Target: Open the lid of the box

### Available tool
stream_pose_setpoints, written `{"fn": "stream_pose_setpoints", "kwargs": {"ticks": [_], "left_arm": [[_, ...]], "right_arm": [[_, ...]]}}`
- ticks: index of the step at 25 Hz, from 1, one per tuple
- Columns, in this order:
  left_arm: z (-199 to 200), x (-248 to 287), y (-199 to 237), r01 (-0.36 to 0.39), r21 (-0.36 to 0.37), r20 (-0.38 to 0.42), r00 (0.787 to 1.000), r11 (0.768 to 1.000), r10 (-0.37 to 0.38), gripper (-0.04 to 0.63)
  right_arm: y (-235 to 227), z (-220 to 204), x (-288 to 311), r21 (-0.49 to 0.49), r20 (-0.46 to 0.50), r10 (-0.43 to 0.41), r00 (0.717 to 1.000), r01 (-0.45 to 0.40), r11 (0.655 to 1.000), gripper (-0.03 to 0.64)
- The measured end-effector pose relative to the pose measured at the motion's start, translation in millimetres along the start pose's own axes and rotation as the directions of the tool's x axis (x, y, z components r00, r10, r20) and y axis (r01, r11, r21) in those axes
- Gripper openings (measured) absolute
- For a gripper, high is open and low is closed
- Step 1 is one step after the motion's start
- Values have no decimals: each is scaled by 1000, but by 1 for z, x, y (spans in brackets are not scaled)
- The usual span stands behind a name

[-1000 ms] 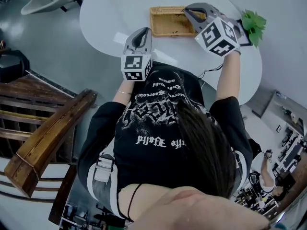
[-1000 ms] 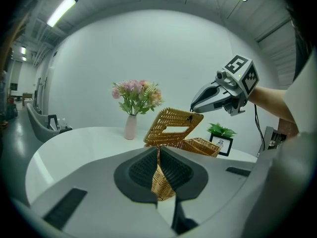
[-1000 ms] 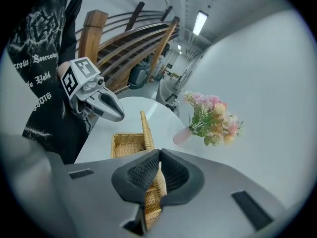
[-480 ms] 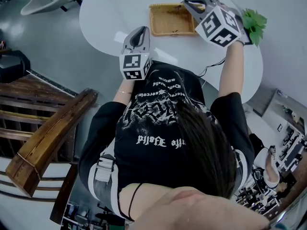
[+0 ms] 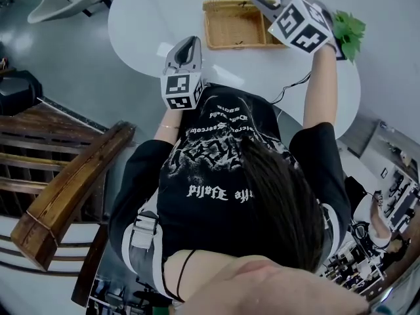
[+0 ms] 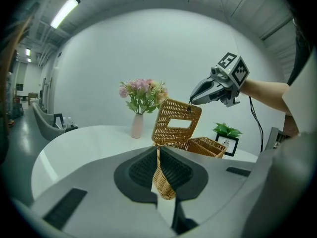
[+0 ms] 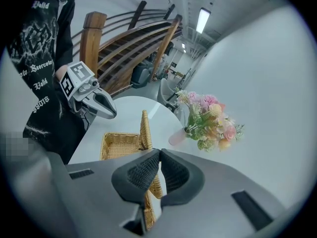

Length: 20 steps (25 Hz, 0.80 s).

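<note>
Seemingly at mid-swing, the wicker box (image 5: 209,26) sat on the white table (image 5: 147,18) with its lid (image 6: 177,123) raised nearly upright on its hinge. The right gripper (image 6: 193,101) was clenched on the lid's free edge. The left gripper (image 7: 113,113) hung near the box, closed and empty, touching nothing. To finish the step well, the right gripper would best follow the lid's arc about the hinge rather than pull straight. A light pinch should keep the base from lifting or sliding toward the flower vase (image 6: 137,125). The lid should probably pass upright before release, lest it drop shut. The idle left gripper could steady the base rim.
</note>
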State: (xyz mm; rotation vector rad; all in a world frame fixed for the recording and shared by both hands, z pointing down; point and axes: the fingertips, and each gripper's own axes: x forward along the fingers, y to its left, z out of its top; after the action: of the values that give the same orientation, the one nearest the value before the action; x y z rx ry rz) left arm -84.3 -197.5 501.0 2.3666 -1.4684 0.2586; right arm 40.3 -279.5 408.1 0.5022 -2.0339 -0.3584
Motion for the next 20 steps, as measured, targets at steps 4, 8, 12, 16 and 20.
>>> {"fn": "stream_pose_setpoints", "kwargs": {"ticks": [4, 8, 12, 16, 20], "left_arm": [[0, 2, 3, -16, -17, 0, 1000, 1000, 16, 34], [-1, 2, -1, -7, -13, 2, 1000, 1000, 7, 34], [1, 3, -3, -4, 3, 5, 1000, 1000, 4, 34], [8, 2, 0, -12, 23, 21, 1000, 1000, 11, 34], [8, 2, 6, -20, 3, 14, 1000, 1000, 20, 34]], "right_arm": [[-8, -1, 5, 12, 5, 6, 1000, -6, 1000, 37], [-15, -1, 11, 21, 4, 16, 1000, -17, 1000, 37], [-22, -1, 15, 17, -8, 33, 999, -33, 999, 37], [-28, -3, 19, 30, -8, 51, 999, -51, 998, 37], [-36, -4, 25, 49, -6, 70, 998, -69, 996, 37]]}}
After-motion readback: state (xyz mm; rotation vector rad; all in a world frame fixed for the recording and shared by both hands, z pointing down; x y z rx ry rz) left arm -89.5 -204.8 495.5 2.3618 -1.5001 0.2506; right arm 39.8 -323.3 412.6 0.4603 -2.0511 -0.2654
